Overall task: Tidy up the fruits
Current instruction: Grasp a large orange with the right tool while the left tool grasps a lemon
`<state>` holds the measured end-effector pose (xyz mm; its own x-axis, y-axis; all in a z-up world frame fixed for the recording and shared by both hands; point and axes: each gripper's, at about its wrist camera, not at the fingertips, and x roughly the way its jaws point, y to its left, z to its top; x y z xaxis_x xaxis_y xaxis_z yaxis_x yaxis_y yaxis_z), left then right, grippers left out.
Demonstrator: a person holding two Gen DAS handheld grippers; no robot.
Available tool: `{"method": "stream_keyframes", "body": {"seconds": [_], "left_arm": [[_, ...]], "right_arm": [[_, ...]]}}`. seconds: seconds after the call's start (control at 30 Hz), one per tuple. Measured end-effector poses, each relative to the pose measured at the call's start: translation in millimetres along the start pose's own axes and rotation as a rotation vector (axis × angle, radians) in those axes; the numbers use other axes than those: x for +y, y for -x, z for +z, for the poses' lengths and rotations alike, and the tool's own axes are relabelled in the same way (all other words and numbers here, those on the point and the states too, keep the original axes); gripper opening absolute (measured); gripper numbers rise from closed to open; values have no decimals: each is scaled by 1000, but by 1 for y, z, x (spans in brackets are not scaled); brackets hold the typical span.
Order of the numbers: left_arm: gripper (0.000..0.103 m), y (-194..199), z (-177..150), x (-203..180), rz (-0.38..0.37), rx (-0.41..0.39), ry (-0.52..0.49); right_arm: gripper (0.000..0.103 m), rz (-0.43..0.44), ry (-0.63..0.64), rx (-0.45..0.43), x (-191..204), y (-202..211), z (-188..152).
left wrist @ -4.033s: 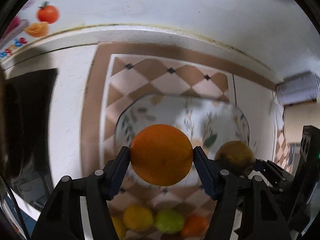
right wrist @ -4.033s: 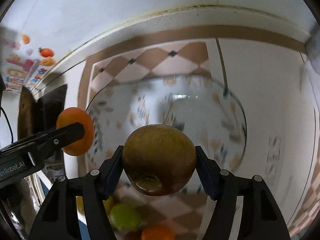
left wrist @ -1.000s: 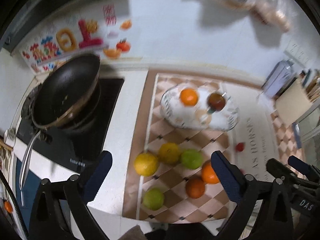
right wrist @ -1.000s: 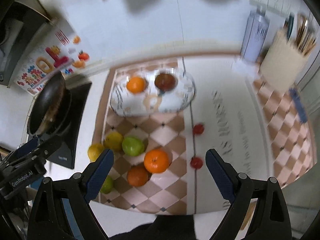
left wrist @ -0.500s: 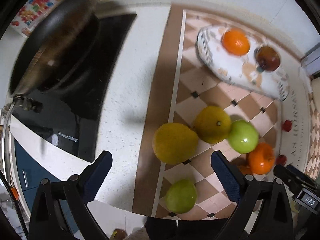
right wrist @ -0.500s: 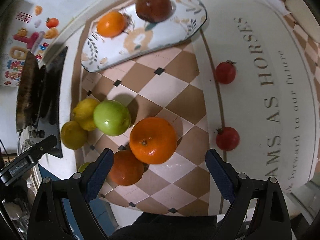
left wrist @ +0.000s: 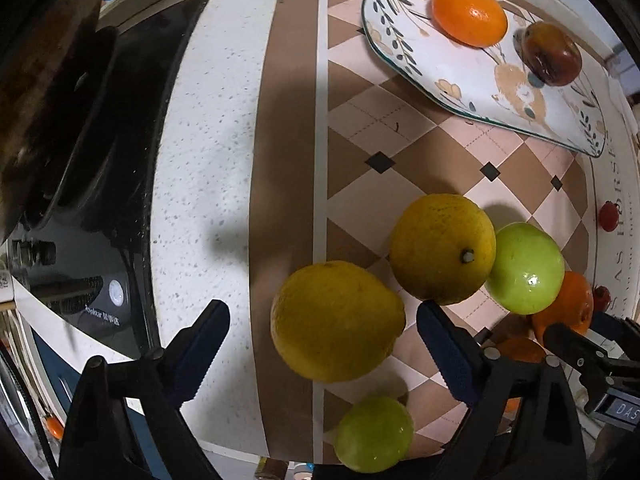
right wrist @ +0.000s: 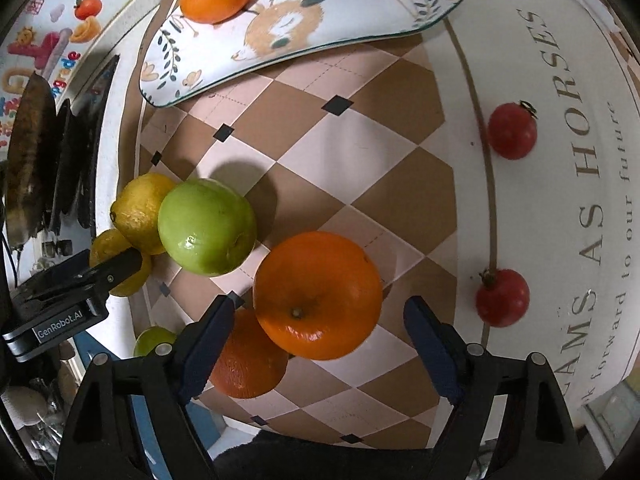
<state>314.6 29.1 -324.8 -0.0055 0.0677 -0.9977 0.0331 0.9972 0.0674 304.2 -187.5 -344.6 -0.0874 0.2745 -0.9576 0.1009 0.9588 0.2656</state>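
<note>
My left gripper [left wrist: 322,354] is open, its jaws on either side of a yellow lemon [left wrist: 336,320] on the checked mat. A second yellow fruit [left wrist: 440,249], a green apple [left wrist: 525,267] and a small green fruit [left wrist: 374,434] lie close by. My right gripper [right wrist: 320,350] is open around a large orange [right wrist: 318,294]; another orange [right wrist: 248,358] lies under its left finger. The floral plate [left wrist: 460,68] at the back holds an orange [left wrist: 469,14] and a dark brown-red fruit [left wrist: 552,53].
A black stove [left wrist: 92,168] with a pan stands left of the mat. Two small red fruits [right wrist: 512,130] [right wrist: 502,298] lie on the white lettered part of the mat at the right. The counter's front edge is just below the fruit.
Both grippers, which had set their fruits on the plate and opened, have dropped lower and closer. The left jaws now flank the lemon, the right jaws the large orange.
</note>
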Motion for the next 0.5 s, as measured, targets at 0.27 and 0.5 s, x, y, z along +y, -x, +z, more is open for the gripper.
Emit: {"method": "stream_keyframes", "body": {"seconds": [0.27,0.5], "left_arm": [[66,1,3,-4,-30,-3,-35],[62,1,2,-6,-30,-18,-44]], "right_arm": [[77,-11,13,21,14,-13,5],[66,-42,25,-5,21,-15,9]]}}
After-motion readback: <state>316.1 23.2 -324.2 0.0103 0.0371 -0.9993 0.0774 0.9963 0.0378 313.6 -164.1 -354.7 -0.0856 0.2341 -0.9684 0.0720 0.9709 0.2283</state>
